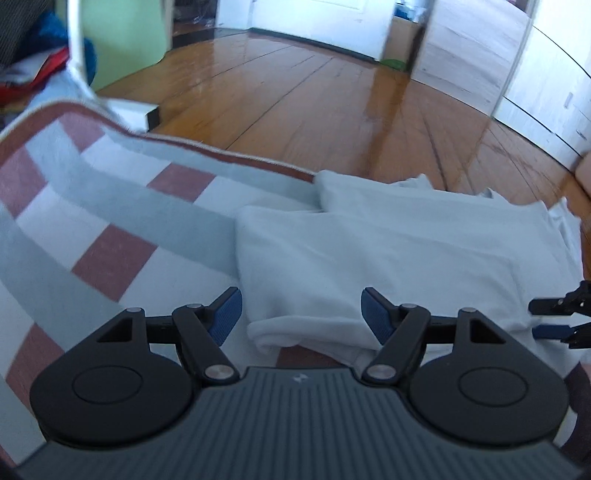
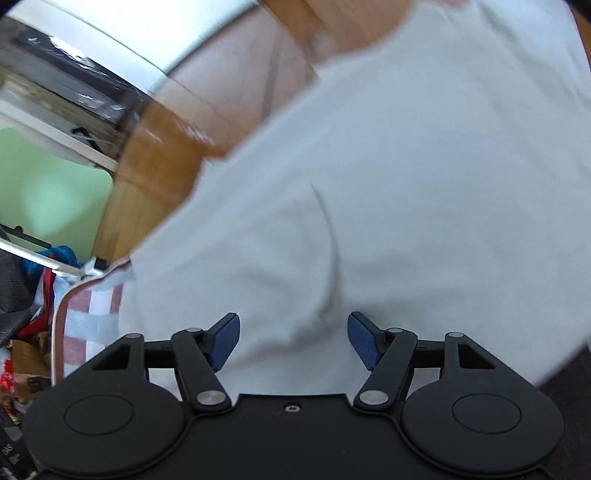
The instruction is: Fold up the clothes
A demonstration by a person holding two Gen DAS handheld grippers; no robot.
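Observation:
A white garment (image 1: 388, 254) lies folded in layers on a checked blanket (image 1: 110, 221) of red, grey and white. My left gripper (image 1: 301, 314) is open just above the garment's near folded edge, with nothing between its blue pads. At the right edge of the left wrist view the right gripper (image 1: 554, 319) shows from the side over the garment. In the right wrist view the white garment (image 2: 388, 192) fills most of the frame, and my right gripper (image 2: 293, 339) hangs open close over it, holding nothing.
The blanket's far edge (image 1: 221, 155) drops to a glossy wooden floor (image 1: 314, 99). A white post (image 1: 79, 55) and a pale green panel (image 1: 125, 33) stand at the far left, with a pile of coloured items (image 2: 33, 295) beside the blanket.

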